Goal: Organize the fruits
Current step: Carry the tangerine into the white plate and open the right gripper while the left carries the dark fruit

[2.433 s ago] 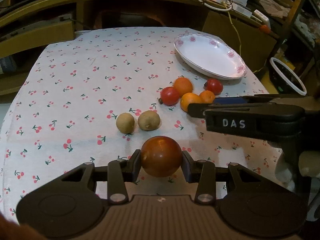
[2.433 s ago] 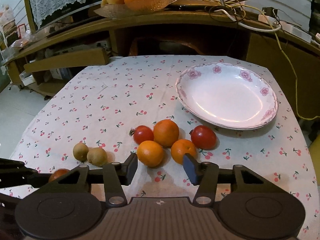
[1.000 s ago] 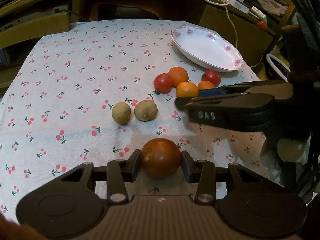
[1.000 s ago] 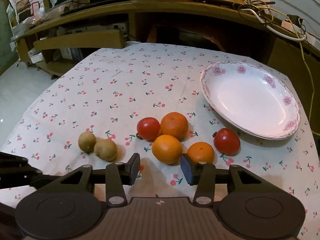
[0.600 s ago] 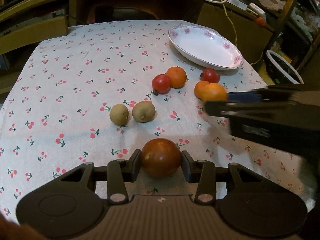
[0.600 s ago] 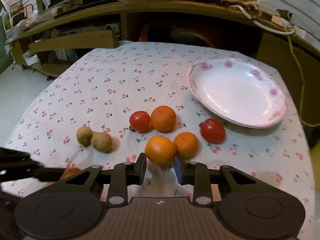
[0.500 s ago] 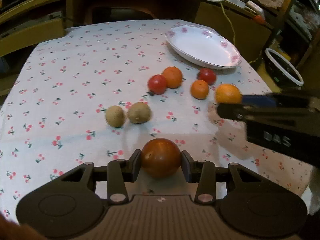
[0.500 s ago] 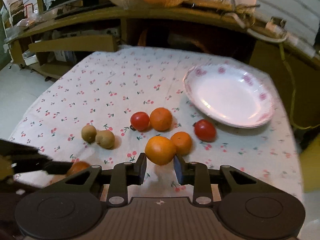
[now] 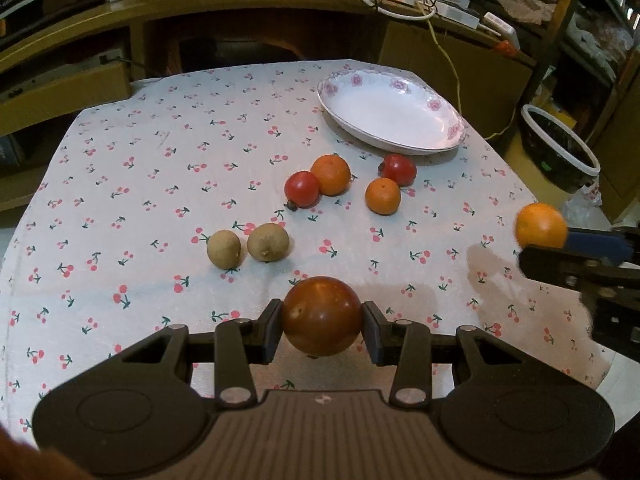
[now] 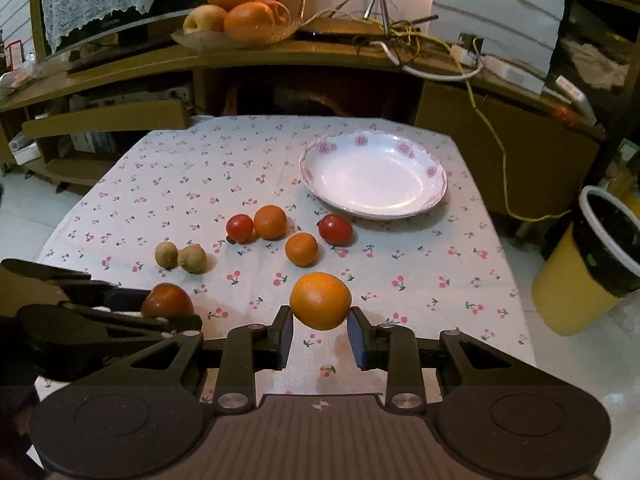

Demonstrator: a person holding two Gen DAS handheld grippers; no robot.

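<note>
The left claw is clamped on a dark reddish-brown fruit, pinched at its widest girth so the round skin cannot slip, and held above the near edge of the table, well short of the white floral plate. The right claw grips an orange the same way, lifted clear of the cherry-print cloth on the near side of the plate. Both fruits ride high, likely so they can pass over the loose ones lying between them and the plate: two tomatoes and two smaller oranges clustered just in front of the plate, and two brown kiwi-like fruits farther to its left. The plate holds nothing yet, and it seems the natural place to gather everything, so the sorting looks barely begun.
</note>
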